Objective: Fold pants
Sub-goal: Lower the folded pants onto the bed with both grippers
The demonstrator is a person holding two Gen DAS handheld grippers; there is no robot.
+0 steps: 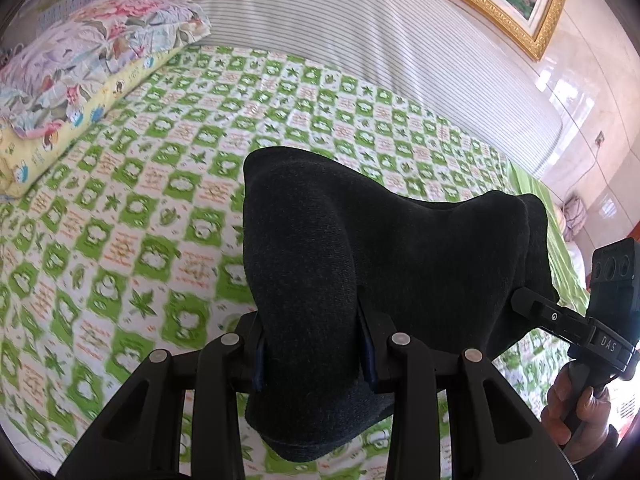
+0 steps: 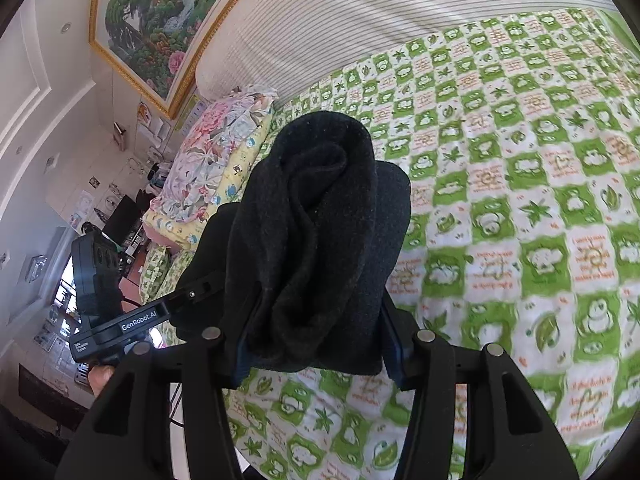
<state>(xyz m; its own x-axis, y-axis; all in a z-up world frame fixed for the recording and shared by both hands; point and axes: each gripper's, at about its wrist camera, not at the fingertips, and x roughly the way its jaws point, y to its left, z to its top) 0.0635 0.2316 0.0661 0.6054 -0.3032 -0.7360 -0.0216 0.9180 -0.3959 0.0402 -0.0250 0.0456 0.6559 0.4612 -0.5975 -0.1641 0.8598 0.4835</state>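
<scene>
The right gripper point(image 2: 316, 336) clamps a bunched fold of black pants point(image 2: 316, 224) at frame centre, above the green checked bedspread point(image 2: 520, 208); the left gripper point(image 2: 196, 286) grips the cloth at centre left.

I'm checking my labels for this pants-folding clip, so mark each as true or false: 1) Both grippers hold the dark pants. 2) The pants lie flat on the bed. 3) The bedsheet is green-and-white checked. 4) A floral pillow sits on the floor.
1) True: the left gripper and the right gripper each clamp the dark pants.
2) False: the pants hang bunched between the grippers, lifted above the bedsheet.
3) True.
4) False: the floral pillow rests on the bed, at its edge.
</scene>
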